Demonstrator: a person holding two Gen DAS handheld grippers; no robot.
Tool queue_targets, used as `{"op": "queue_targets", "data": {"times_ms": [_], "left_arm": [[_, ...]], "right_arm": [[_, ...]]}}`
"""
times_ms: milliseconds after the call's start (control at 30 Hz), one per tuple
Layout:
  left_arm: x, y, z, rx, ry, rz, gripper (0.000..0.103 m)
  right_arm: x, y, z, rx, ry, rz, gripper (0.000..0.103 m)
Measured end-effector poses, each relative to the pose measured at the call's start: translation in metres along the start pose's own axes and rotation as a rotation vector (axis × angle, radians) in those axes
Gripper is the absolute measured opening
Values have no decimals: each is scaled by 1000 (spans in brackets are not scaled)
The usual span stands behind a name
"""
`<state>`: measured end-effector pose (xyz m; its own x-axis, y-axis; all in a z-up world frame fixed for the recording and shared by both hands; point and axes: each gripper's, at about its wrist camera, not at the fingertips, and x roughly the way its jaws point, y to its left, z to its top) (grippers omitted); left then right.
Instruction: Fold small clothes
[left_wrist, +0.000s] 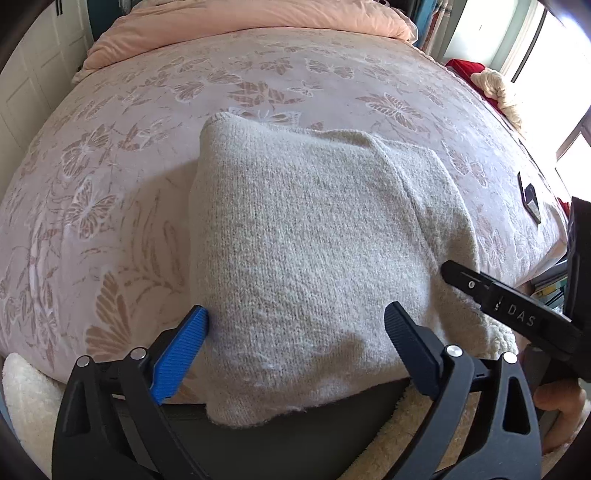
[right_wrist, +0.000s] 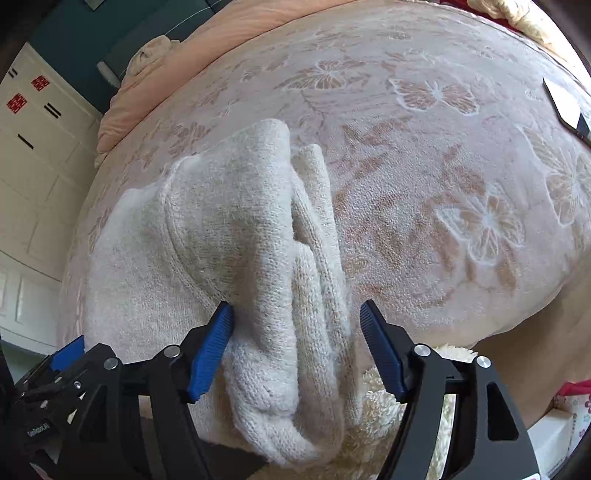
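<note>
Already folded into a thick pad, sweater (left_wrist: 314, 240) on the near edge of the bed (left_wrist: 129, 177), one corner hanging over the edge toward the person. Laid there, most likely, to keep the work within easy reach. Stacked knit layers showing along the right side in the right wrist view, a sleeve edge apparently tucked in between.

Left gripper (left_wrist: 295, 328) spread wide, straddling the near hem, blue pad beside the knit on one side, dark pad lying over it on the other, nothing pinched. Right gripper (right_wrist: 295, 328) likewise apart, the layered side bundle between the pads; one pad against the wool, the other clear of it, so no clamp. Reads as a release once the fold was set, or a lining-up for one more fold; hard to say which.

Farther out: peach quilt (left_wrist: 240, 18) bunched at the head, dark flat object (left_wrist: 530, 195) near the far right edge, fluffy white fabric (right_wrist: 380, 424) below the hanging corner.
</note>
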<state>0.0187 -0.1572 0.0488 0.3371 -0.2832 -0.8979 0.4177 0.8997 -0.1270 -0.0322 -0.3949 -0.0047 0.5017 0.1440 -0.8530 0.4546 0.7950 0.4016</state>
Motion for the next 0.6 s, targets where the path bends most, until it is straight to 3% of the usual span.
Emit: {"op": "queue_targets", "data": {"times_ms": [100,200,367,400,467,533,600], "left_arm": [[11,21,7,-99,6,-28,97],[38,44,10,-209,81,-73,98],[60,53,8,-309,129,-175,98],[60,50,9,-304,133,-178,98],[56,41,12,-267,139,-162,97],[50,35,14,-233,145,-151,85],[40,33,17,-204,147,-159,70]], "right_arm": [[12,-8,4,49,34,72,80],[24,-12,7,97,68,149,87],[33,-6,11,96,87,184,93],[33,-2,11,86,88,180,90],[31,4,10,82,89,207,72],[23,7,10,97,76,214,45],[8,14,10,97,46,236,39]]}}
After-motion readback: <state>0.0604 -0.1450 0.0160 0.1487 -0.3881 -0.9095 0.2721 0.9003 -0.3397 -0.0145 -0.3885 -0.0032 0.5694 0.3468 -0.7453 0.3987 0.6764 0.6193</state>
